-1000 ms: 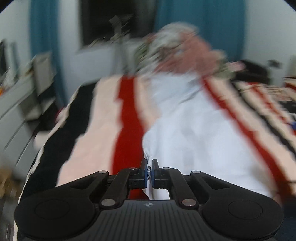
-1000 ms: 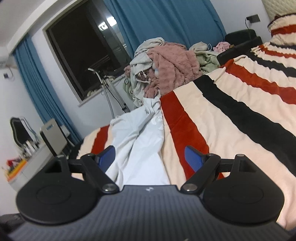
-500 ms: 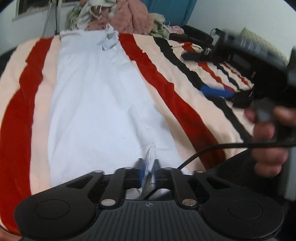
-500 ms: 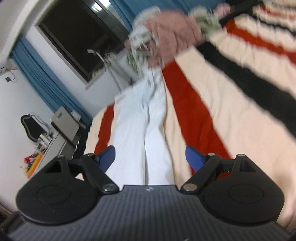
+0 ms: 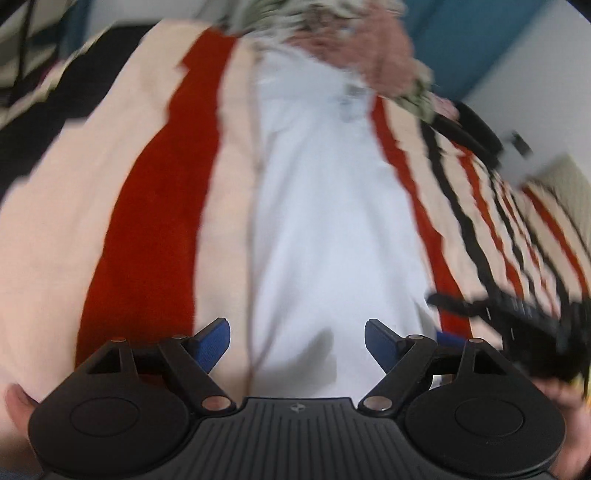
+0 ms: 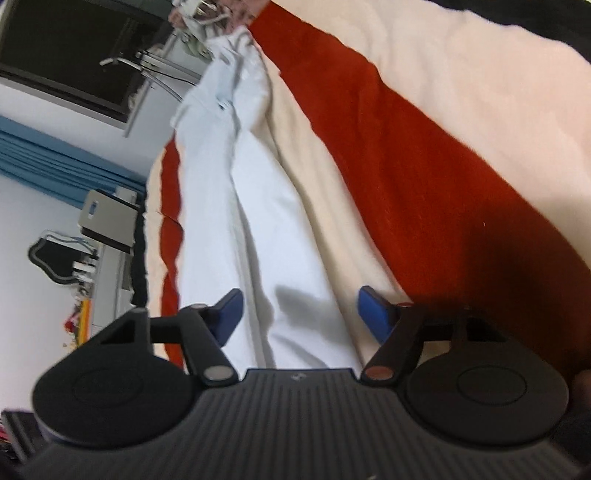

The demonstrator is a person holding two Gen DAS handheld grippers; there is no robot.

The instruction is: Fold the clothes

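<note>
Striped bed (image 5: 155,206) under everything. Left hand-held gripper (image 5: 297,345) released, fingers spread astride the near end of the white garment (image 5: 325,221). Right hand-held gripper (image 6: 297,308) likewise released, straddling that same end, equally close. Long axis straight ahead, away from both, toward the clothes pile (image 5: 354,48) beyond.

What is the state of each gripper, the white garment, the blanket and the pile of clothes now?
Left gripper: open, holding nothing.
Right gripper: open, holding nothing.
White garment: laid out lengthwise on the blanket, not yet folded.
Striped blanket: spread flat under the garment.
Pile of clothes: heaped, unfolded, beyond the garment's far end.
</note>
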